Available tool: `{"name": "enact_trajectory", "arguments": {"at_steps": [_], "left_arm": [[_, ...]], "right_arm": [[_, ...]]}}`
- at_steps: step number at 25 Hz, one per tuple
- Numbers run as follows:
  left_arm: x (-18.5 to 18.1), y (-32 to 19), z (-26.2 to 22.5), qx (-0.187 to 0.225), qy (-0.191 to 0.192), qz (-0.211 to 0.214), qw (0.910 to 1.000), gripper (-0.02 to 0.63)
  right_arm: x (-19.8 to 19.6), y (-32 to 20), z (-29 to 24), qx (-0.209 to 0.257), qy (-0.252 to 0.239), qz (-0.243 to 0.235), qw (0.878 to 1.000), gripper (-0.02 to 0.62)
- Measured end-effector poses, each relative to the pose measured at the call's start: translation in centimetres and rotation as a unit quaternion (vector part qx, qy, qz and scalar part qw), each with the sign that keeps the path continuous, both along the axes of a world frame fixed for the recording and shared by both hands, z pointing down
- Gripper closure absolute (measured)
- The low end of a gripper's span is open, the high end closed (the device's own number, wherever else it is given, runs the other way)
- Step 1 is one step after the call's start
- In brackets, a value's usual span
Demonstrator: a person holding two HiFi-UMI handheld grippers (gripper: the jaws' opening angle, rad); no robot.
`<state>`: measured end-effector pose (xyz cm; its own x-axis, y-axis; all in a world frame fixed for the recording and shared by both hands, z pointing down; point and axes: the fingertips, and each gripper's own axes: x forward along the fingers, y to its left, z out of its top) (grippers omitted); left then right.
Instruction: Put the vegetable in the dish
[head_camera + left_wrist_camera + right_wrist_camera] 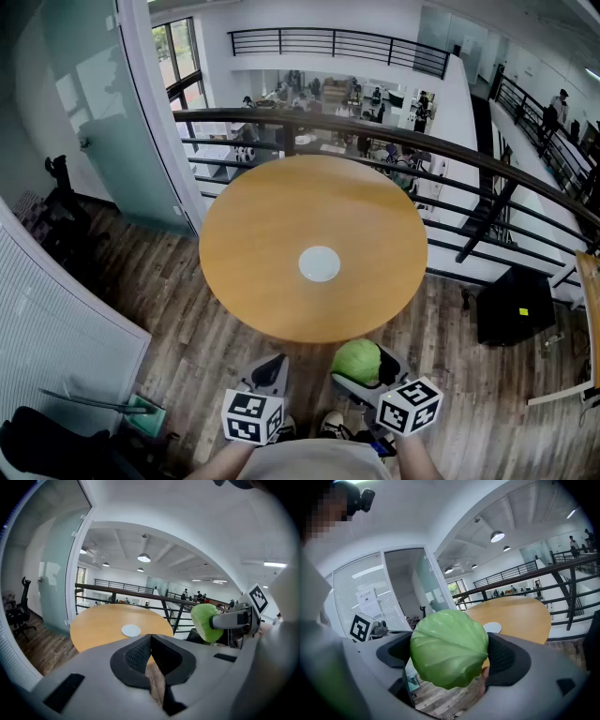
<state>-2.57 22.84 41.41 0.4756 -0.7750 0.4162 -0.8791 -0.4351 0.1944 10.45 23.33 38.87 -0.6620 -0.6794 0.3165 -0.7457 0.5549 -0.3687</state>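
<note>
A round green cabbage (356, 361) sits between the jaws of my right gripper (361, 367), which is shut on it, just short of the near edge of the round wooden table (281, 244). In the right gripper view the cabbage (449, 648) fills the gap between the black pads. A small white dish (320, 263) lies at the middle of the table, also seen as the dish (131, 630) and the dish (492, 627). My left gripper (274, 373) hangs to the left of the right one, shut with nothing in it; its pads (136, 656) meet.
A dark metal railing (394, 141) curves behind the table, with an open lower floor beyond. A glass partition (94, 112) stands at the left. A black box (516, 305) sits on the wooden floor at the right. An office chair (56, 202) stands far left.
</note>
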Motion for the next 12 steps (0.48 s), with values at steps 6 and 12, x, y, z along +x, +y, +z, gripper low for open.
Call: {"name": "enact_trajectory", "arguments": {"at_steps": [6,12], "left_arm": [[0.03,-0.18,0.22,-0.002,-0.002,-0.002,1.0,0.584],[0.09,-0.33,0.07,-0.002,0.001,-0.003,1.0,0.584]], "right_arm": [[0.23,-0.32,0.22,-0.004,-0.001,0.001,1.0,0.117],[-0.19,-0.22,-0.32,0.008,-0.004,-0.009,1.0,0.117]]}}
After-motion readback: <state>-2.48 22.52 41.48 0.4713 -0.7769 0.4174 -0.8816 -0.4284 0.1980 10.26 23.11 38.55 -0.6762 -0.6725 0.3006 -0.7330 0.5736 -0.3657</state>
